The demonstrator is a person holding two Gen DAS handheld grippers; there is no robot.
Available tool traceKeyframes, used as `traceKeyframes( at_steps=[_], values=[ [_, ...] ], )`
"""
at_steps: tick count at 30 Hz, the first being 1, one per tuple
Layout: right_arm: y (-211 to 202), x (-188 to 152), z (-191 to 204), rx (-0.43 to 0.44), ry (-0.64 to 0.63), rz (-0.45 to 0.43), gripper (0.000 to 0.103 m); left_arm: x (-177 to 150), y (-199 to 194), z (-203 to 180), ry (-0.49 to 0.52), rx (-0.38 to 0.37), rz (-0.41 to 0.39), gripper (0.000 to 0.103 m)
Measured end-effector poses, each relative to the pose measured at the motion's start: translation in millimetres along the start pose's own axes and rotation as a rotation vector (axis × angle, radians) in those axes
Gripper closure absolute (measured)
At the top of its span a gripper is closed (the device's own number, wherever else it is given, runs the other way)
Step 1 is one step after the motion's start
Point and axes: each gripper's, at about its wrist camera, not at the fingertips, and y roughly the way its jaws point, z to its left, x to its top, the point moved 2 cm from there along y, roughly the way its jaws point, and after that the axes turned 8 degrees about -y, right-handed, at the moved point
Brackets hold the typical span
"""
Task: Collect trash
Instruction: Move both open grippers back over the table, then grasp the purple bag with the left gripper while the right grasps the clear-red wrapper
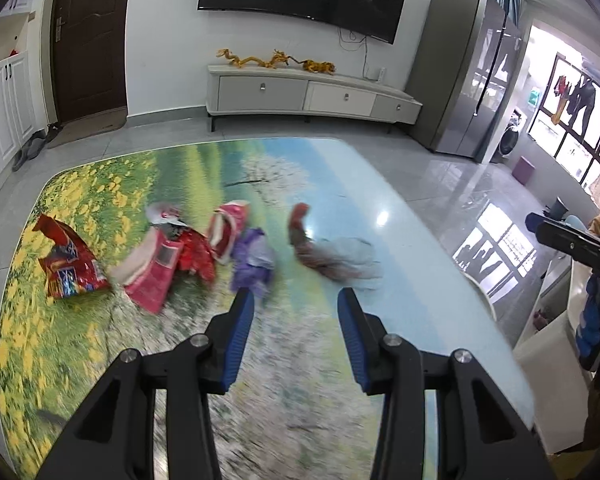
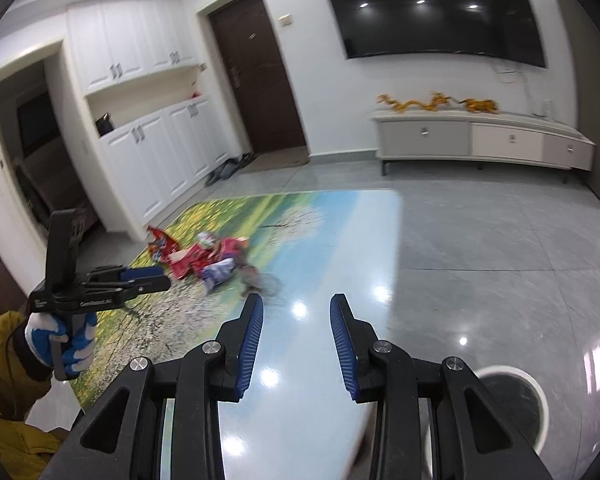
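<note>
Standing part-open with nothing between them, the left tongs [image 1: 296, 300] and right tongs [image 2: 296, 306] are held above the table [image 1: 400, 208]. A row of wrappers [image 1: 172, 256] is strewn across its far half, the long axis running left to right. One piece at the row's near edge, likely the purple wrapper [image 1: 254, 258], is best pinched singly, then carried to the bin [image 2: 512, 404] just beside the table.
</note>
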Motion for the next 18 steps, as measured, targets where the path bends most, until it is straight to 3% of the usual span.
traceKeyframes(
  at_steps=[11, 14, 18],
  values=[
    [91, 12, 20, 0.098, -0.065, 0.101, 0.07, 18, 73, 19, 0.031, 0.045, 0.073, 0.062],
    [109, 14, 19, 0.114, -0.067, 0.122, 0.07, 17, 84, 18, 0.046, 0.04, 0.091, 0.074],
    [129, 15, 23, 0.135, -0.08, 0.147, 0.07, 15, 85, 18, 0.053, 0.031, 0.083, 0.079]
  ],
)
